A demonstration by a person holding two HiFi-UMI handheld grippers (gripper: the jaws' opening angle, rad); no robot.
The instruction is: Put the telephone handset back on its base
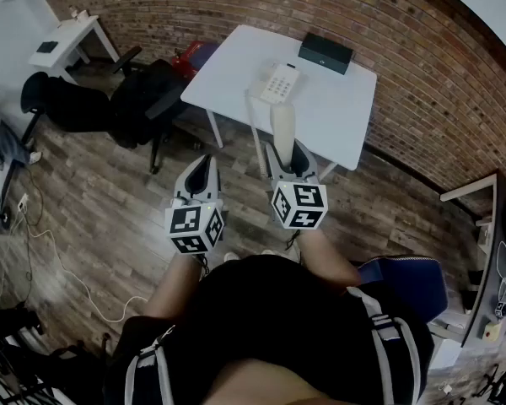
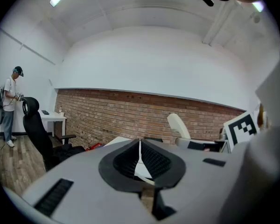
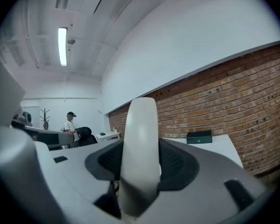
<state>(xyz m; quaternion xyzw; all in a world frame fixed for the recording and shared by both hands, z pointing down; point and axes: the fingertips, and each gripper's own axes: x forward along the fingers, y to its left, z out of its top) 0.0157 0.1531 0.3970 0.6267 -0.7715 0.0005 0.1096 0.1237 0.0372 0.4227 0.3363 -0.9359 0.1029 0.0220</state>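
Observation:
The white telephone handset [image 1: 282, 125] stands upright between the jaws of my right gripper [image 1: 288, 154], which is shut on its lower part. In the right gripper view the handset [image 3: 140, 153] fills the middle, with the dark pads of the right gripper [image 3: 140, 169] pressed on both sides. The telephone base [image 1: 280, 83] with its keypad lies on the white table [image 1: 337, 108], ahead of the handset. My left gripper [image 1: 204, 165] hangs to the left at about the same height, short of the table. The left gripper [image 2: 140, 153] is shut with nothing in it. The handset [image 2: 179, 125] shows to its right.
A dark flat box [image 1: 325, 52] lies at the table's far edge by the brick wall. A black office chair [image 1: 143, 99] and a red thing [image 1: 190, 57] stand left of the table. A small white desk [image 1: 67, 40] is far left. A person [image 2: 9, 104] stands in the distance.

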